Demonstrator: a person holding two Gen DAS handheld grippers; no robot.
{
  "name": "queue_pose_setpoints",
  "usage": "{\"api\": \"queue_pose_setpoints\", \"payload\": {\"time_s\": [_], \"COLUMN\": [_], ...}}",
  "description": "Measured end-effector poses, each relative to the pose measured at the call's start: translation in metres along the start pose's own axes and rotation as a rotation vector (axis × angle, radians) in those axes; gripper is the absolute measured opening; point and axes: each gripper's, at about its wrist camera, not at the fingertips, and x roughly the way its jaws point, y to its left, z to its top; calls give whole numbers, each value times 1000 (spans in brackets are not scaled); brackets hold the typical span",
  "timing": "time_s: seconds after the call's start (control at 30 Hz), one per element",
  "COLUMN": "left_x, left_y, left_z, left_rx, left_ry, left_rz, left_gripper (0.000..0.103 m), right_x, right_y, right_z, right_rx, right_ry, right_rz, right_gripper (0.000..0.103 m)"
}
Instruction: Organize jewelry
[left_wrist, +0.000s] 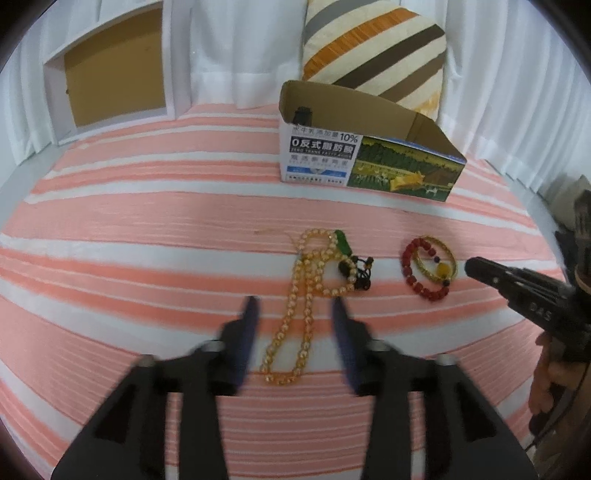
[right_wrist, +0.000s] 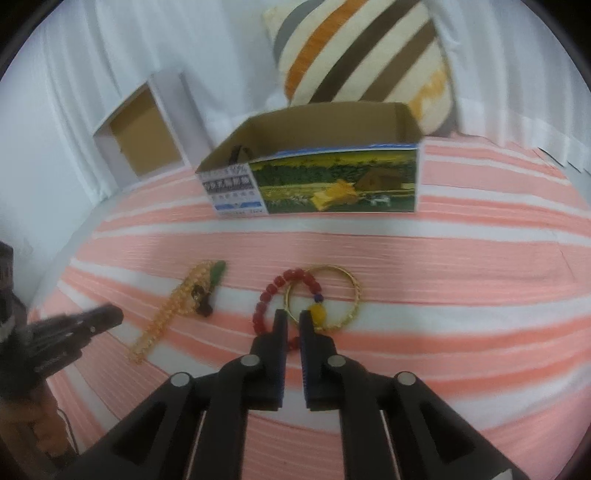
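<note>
A long yellow bead necklace (left_wrist: 299, 302) with a green pendant (left_wrist: 341, 240) and a dark knotted charm (left_wrist: 356, 271) lies on the striped bed. My left gripper (left_wrist: 295, 308) is open, its fingers on either side of the necklace's strands. To the right lie a red bead bracelet (left_wrist: 412, 269) and a gold bangle (left_wrist: 437, 258), overlapping. My right gripper (right_wrist: 293, 319) is nearly shut, tips just above the red bracelet (right_wrist: 264, 306) and beside the gold bangle (right_wrist: 351, 291); I cannot tell if it grips anything. An open printed cardboard box (left_wrist: 369, 162) stands behind, with a dark item inside.
A striped cushion (left_wrist: 373, 55) leans behind the box against white curtains. A white shallow box with a brown inside (left_wrist: 110, 70) stands at the back left. The pink and white striped cover (left_wrist: 147, 221) spreads across the bed.
</note>
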Motion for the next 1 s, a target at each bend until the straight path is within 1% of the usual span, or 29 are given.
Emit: {"api": "queue_pose_setpoints", "payload": {"time_s": [0.1,0.23,0.3,0.33,0.37,0.43,0.5,0.57,0.6,0.77,1.0], "left_x": [6,8,9,10,11,14,15,15,14,15,11], "left_y": [0,-4,-8,-10,-11,-11,-11,-12,-12,-10,-17], "left_z": [3,2,2,2,2,2,2,1,0,-3,-1], "left_rx": [4,21,35,39,40,32,27,31,34,31,50], "left_ry": [12,15,8,9,12,20,22,23,22,30,17], "left_rz": [-10,-33,-46,-53,-56,-62,-63,-62,-60,-59,-83], "left_gripper": [50,57,59,59,59,59,59,59,59,59,59], "right_x": [14,39,42,45,46,45,45,44,42,16,-37], "right_y": [-1,-2,0,0,1,2,2,4,6,7,0], "right_z": [6,10,9,8,6,3,2,2,2,4,19], "right_rx": [-19,-51,-64,-67,-73,-80,-73,-76,-84,-87,-48], "right_ry": [33,99,105,118,115,98,102,101,94,4,-104], "right_rz": [-2,-35,-43,-57,-57,-59,-61,-50,-55,-27,6], "right_gripper": [12,13,18,26,27,27,27,18,18,18,18]}}
